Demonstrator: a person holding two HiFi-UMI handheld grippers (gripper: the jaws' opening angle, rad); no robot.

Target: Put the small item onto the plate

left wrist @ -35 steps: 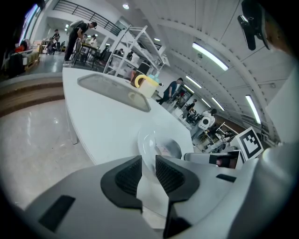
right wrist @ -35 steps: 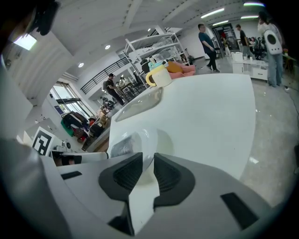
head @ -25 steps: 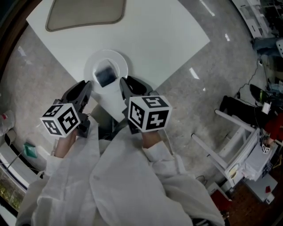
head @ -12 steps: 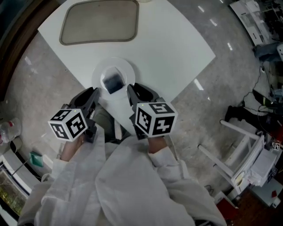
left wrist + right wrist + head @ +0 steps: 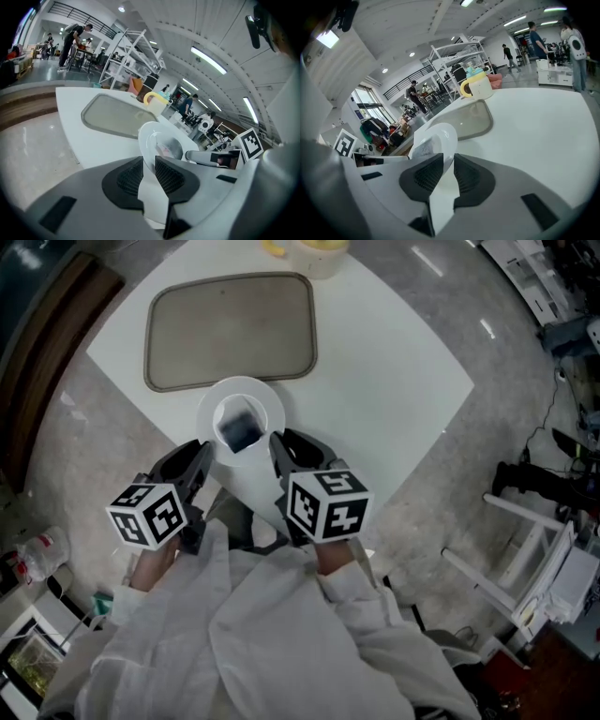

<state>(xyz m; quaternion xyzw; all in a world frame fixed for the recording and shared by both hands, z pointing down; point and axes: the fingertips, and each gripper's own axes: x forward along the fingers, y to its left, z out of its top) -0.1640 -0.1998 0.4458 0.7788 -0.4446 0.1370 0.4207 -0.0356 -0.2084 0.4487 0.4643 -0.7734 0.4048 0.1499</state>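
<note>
Since the earlier frame, more of the square white table (image 5: 375, 362) has been brought into view, while both grippers have stayed flanking its near corner. The left gripper (image 5: 187, 454) is held at seven o'clock of the round white plate (image 5: 208, 409), jaws slightly parted, nothing pinched. A small dark item (image 5: 241, 432), possibly a wrapped packet, is already laid in the plate's centre, so the task appears done. The right gripper (image 5: 292, 439), at five o'clock, is likewise parted and empty, seemingly kept clear to avoid nudging the plate.
</note>
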